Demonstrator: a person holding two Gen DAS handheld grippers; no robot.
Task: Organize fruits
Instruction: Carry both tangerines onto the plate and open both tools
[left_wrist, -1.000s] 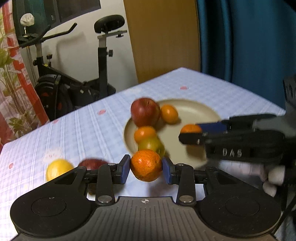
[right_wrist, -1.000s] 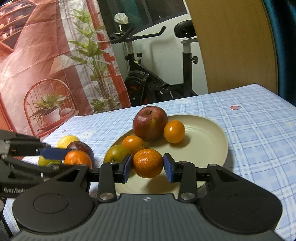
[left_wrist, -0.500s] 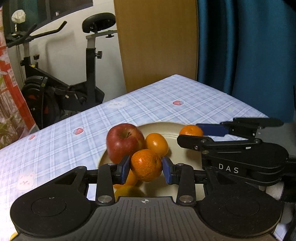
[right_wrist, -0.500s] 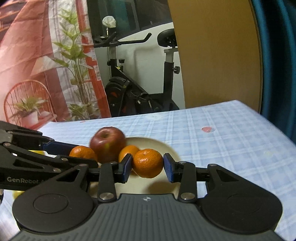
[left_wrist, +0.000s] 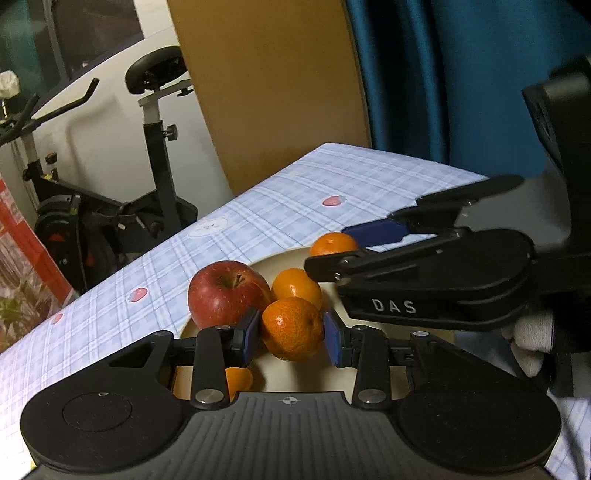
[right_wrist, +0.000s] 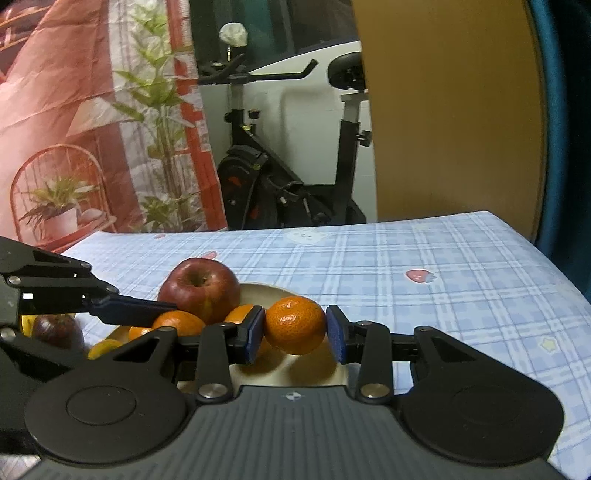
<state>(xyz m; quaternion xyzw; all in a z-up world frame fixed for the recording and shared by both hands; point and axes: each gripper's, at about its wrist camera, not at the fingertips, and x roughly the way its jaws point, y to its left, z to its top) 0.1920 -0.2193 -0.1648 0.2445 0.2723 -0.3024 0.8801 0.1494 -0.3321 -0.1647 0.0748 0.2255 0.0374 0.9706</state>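
1. The plate is holding a red apple and oranges.
2. The left gripper is clamping a mandarin above the plate.
3. The right gripper is clamping a second mandarin over the plate's rim.

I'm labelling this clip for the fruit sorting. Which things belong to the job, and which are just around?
Job:
- left claw, shut on a round orange mandarin
- right claw, shut on a second mandarin
- red apple
- beige round plate

Around:
- black exercise bike
- blue curtain
- blue checked tablecloth
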